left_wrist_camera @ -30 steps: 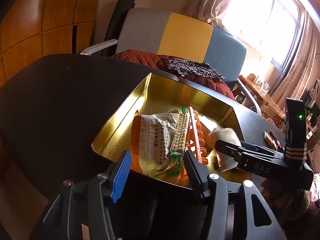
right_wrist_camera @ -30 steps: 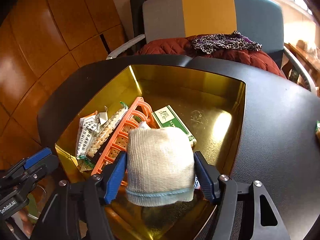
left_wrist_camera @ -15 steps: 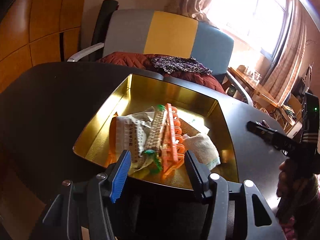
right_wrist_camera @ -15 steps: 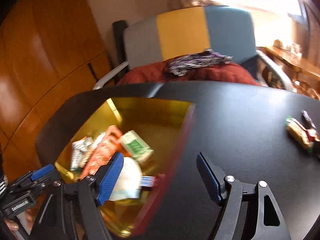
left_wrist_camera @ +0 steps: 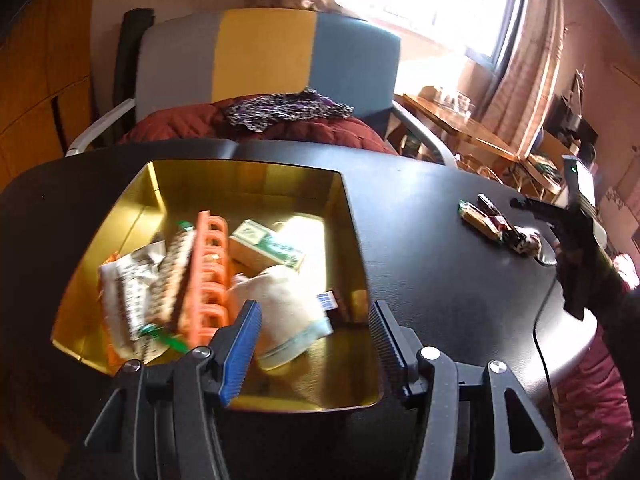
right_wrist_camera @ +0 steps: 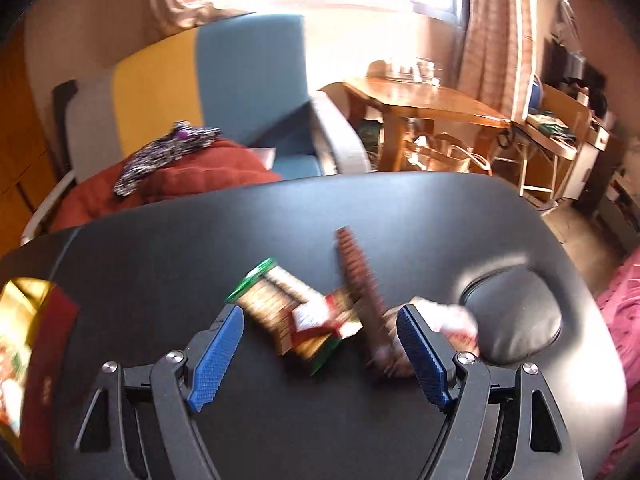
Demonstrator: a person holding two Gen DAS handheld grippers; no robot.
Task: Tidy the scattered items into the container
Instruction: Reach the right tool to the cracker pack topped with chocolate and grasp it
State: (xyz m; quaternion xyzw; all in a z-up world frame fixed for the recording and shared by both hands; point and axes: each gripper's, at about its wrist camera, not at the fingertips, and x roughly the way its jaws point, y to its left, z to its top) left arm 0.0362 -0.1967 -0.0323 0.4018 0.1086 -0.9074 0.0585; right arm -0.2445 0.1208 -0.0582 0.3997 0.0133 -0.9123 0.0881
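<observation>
On my far left sits the gold tin on the black tabletop, and my left gripper hangs over its near edge with its fingers apart and nothing between them. Inside the tin, from left to right, I see a white printed packet, a biscuit pack with green ends, an orange plastic rack standing on edge, a green-and-white box and a white cloth roll lying against the rack near the front wall.

Further right on the tabletop, well apart from the tin, the last loose items lie in a small cluster. Through the right wrist view they are blurred: a green-edged snack pack, a red-and-white wrapper on top of it, a long brown bar slanting across, and a pale wrapped piece beside it. My right gripper hovers just before this cluster, its blue-padded fingers spread wide and gripping nothing; the snack pack shows in the gap between them. A dark padded disc rests on the tabletop at the far right.
</observation>
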